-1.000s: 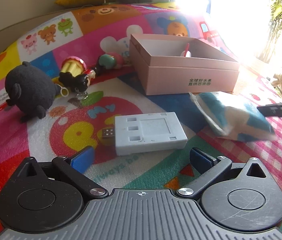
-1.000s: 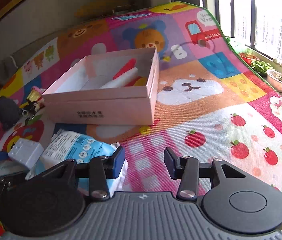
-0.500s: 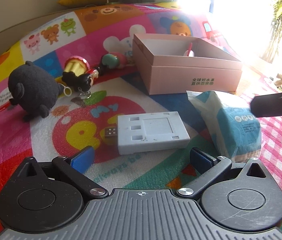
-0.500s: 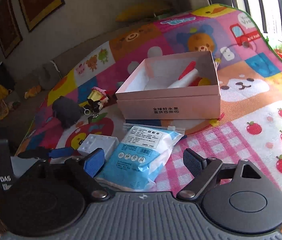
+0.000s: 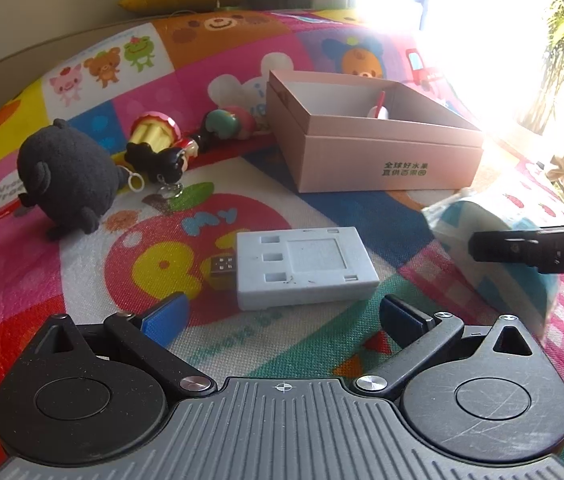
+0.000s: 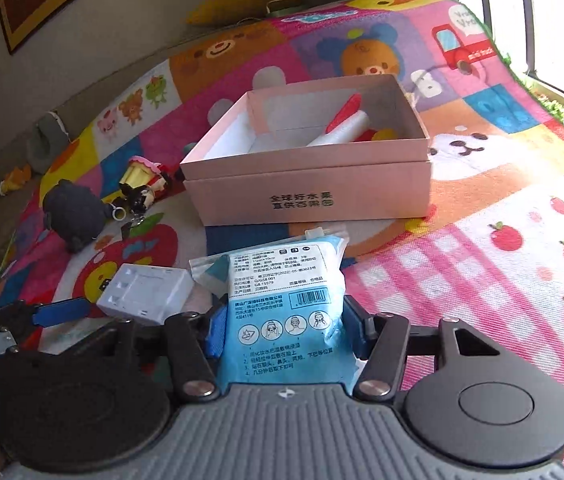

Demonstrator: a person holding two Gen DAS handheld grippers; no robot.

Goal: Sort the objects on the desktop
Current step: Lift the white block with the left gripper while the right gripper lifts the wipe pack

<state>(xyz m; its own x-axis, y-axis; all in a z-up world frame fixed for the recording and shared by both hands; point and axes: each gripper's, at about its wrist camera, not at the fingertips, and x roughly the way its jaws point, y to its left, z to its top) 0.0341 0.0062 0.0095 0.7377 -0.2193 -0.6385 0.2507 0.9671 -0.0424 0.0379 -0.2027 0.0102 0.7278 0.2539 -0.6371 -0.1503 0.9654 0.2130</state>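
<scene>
right gripper (image 6: pixel 284 330) closing its jaws onto the blue packet (image 6: pixel 282 312), packet's lower end hiding under the gripper body, left gripper (image 5: pixel 282 314) sitting with jaws apart, grey adapter (image 5: pixel 302 266) at 12 o'clock of it, window glare washing out the cartoon play mat's (image 5: pixel 434 60) far corner

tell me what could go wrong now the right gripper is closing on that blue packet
1. The blue packet is soft and sits between the right gripper jaws, which have just been closing; it might sag or slip when lifted.
2. The pink box already holds items at one end, so a drop there could land on top of them.
3. The grey block lies close beside the packet and could get nudged.
</scene>
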